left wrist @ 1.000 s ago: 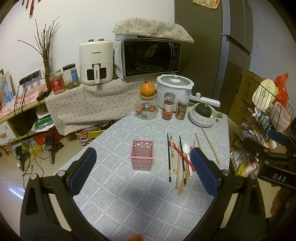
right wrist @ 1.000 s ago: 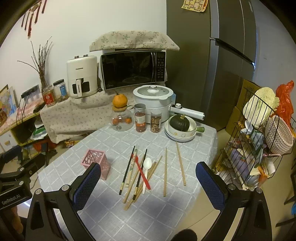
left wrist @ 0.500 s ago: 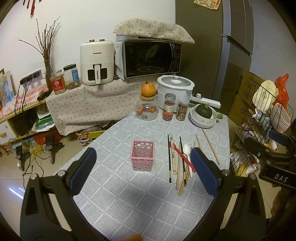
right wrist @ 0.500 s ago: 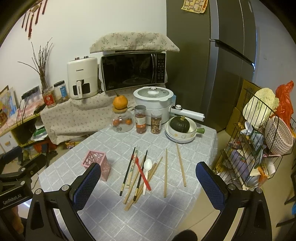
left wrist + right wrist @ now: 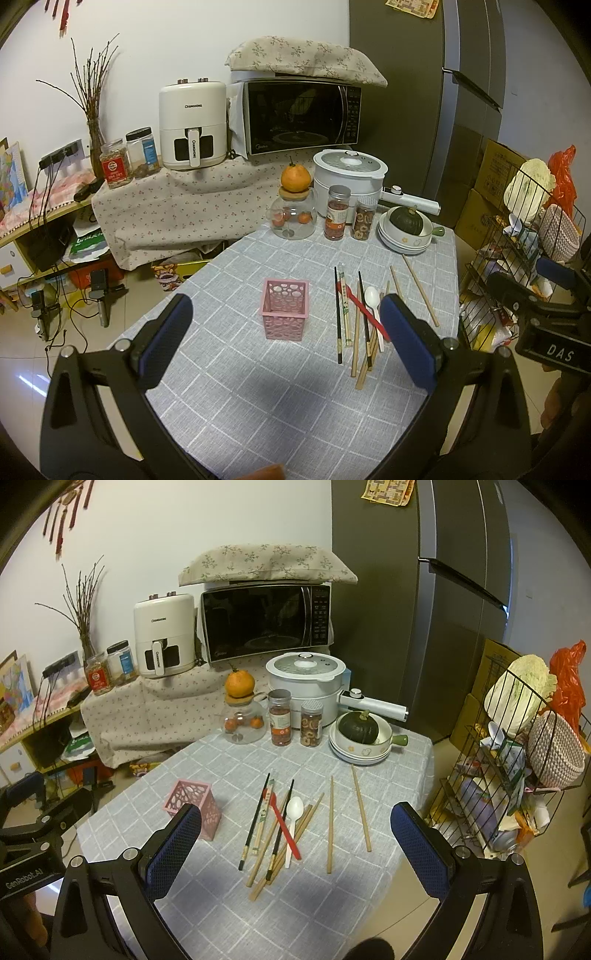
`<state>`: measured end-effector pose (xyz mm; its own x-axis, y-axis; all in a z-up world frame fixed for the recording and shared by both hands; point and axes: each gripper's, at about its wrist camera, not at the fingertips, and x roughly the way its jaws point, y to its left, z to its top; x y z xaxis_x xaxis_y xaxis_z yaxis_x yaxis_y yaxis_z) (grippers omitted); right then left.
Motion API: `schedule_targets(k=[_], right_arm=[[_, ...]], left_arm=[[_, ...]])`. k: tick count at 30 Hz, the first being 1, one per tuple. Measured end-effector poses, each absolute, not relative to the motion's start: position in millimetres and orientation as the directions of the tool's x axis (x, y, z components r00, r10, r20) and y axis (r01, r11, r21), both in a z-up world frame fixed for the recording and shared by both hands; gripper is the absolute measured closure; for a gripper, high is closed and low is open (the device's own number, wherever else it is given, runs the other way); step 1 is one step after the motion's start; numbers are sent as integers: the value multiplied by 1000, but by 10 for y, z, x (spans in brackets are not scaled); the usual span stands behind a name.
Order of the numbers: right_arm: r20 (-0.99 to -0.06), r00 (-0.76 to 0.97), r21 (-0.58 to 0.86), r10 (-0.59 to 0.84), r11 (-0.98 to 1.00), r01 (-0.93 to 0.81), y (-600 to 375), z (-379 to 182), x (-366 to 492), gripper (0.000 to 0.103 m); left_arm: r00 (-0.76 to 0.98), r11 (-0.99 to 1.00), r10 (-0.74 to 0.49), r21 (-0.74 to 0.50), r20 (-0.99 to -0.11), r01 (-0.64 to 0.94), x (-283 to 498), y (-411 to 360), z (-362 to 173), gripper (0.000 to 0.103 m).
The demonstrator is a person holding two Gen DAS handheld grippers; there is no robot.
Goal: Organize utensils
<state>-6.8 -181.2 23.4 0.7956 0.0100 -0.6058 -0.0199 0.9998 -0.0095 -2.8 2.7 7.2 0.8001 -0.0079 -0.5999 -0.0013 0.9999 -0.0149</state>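
A pink perforated holder (image 5: 286, 308) (image 5: 194, 805) stands upright on the grey checked tablecloth (image 5: 258, 387). To its right lies a loose pile of wooden and black chopsticks (image 5: 356, 325) (image 5: 275, 830), a red utensil (image 5: 282, 825) and a white plastic spoon (image 5: 373, 301) (image 5: 293, 814). Two more wooden chopsticks (image 5: 345, 819) lie apart further right. My left gripper (image 5: 284, 347) hovers open above the near table, in front of the holder. My right gripper (image 5: 295, 853) is open too, over the pile. Neither holds anything.
At the table's far end stand a glass jar with an orange (image 5: 293, 214), two spice jars (image 5: 338, 212), a white cooker (image 5: 349, 181) and stacked bowls with a squash (image 5: 406, 230). A wire rack (image 5: 509, 768) crowds the right edge. Microwave (image 5: 266, 622) and air fryer behind.
Both views have crept slightly closer to the table; nothing on the table has moved and both grippers stay open.
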Motion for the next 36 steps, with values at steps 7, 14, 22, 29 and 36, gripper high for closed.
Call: schedule_targets(k=[7, 14, 22, 29, 36], right_arm=[[-605, 796, -11, 9, 1000, -20, -1810, 231, -68, 0], [-605, 796, -9, 10, 1000, -19, -1812, 232, -67, 0], [-605, 796, -11, 8, 1000, -19, -1819, 226, -70, 0], [-605, 796, -12, 8, 1000, -19, -1816, 226, -67, 0], [-615, 789, -9, 9, 1000, -19, -1872, 205, -43, 0]], left_arm=[[801, 1000, -6, -13, -598, -2, -24, 14, 65, 2], [800, 1000, -8, -15, -600, -1, -22, 14, 65, 2], [799, 1000, -13, -19, -602, 2, -26, -2, 69, 2], [798, 1000, -15, -19, -603, 4, -30, -12, 68, 2], [787, 999, -32, -36, -616, 13, 26, -3, 37, 2]])
